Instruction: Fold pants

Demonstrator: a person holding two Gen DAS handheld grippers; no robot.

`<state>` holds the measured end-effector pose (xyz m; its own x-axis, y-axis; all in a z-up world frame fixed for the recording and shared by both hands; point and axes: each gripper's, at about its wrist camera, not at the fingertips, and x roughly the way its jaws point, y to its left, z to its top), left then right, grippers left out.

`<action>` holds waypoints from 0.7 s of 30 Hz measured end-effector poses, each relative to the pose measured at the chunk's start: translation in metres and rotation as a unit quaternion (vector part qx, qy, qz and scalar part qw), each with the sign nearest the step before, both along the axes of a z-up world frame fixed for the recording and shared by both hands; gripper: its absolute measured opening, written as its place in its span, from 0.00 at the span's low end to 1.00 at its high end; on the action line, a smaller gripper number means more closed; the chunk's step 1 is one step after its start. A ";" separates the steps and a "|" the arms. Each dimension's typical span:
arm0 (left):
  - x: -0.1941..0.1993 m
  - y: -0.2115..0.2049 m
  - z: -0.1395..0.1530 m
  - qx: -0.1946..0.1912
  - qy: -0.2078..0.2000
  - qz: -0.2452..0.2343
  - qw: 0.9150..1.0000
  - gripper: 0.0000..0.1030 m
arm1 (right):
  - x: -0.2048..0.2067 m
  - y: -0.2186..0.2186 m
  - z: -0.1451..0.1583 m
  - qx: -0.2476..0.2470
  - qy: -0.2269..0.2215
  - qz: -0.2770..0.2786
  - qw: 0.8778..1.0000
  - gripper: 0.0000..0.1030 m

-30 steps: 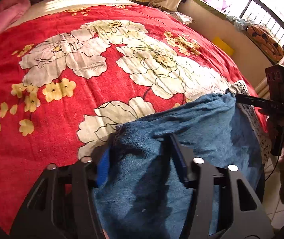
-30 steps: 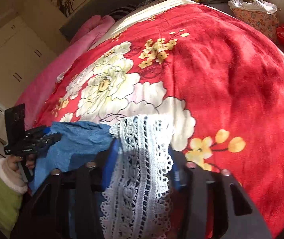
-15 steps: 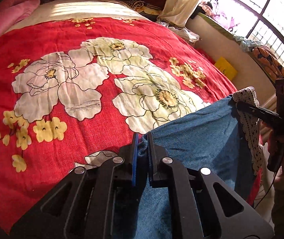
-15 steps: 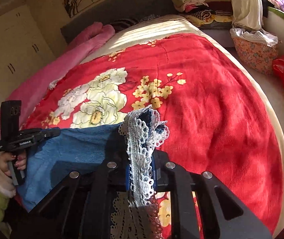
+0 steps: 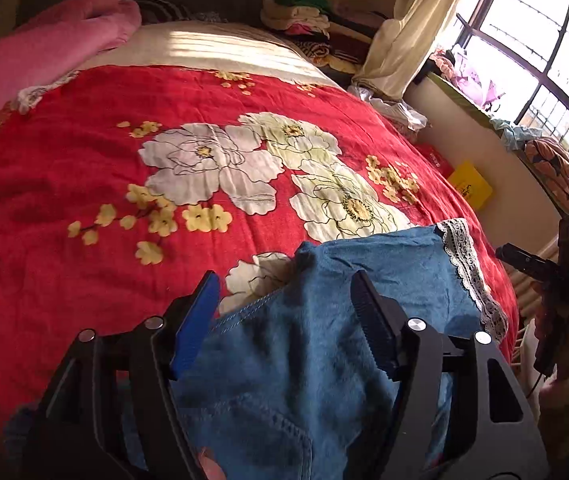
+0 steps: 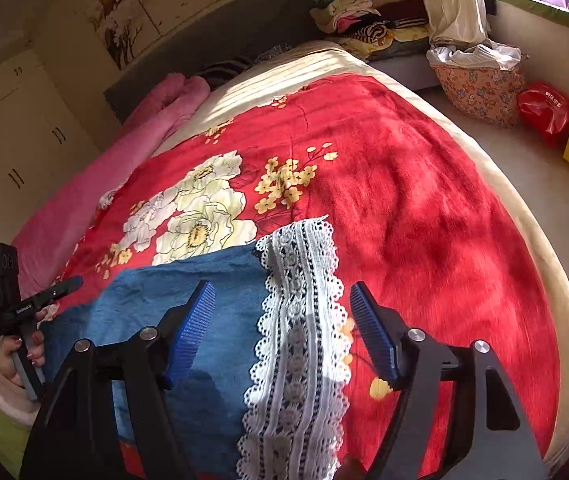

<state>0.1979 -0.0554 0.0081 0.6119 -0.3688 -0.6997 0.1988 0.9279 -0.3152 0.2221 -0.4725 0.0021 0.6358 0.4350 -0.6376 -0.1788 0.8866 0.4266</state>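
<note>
Strong daylight is pouring in through the window [image 5: 540, 60] at the upper right of the left wrist view, and the panes are blown out to near white. Sun stripes fall across the cream sheet [image 5: 212, 46] at the head of the bed, bright and hard-edged. The red blanket [image 5: 84, 168] glows saturated, with dappled shadow patches along its near edge. In the right wrist view, sun catches the lace trim [image 6: 300, 320], almost glaring, while the blue pants [image 6: 188, 280] sit half in shade. Both pictures bend heavily at the rims, fisheye style, corners going black. Focus is crisp in the middle, softer toward the edges; the gripper frames in front read dark.
</note>
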 end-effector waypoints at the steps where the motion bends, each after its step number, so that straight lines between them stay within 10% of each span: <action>1: -0.013 0.009 0.004 -0.002 -0.002 0.011 1.000 0.65 | -0.012 -0.001 0.001 0.006 -0.003 -0.002 1.000 0.72; 12: -0.147 0.119 0.002 -0.039 0.008 0.143 0.989 0.84 | -0.095 -0.011 -0.033 0.043 0.025 -0.082 0.995 0.79; 21: -0.153 0.111 -0.052 -0.118 0.095 0.159 0.976 0.84 | -0.102 -0.003 -0.055 0.058 0.059 -0.095 0.992 0.79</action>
<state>0.0450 0.0558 -0.0443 0.5899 -0.3456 -0.7298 -0.1702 0.8302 -0.5308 0.1205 -0.4759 -0.0532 0.6370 0.3890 -0.6655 0.0441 0.8436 0.5352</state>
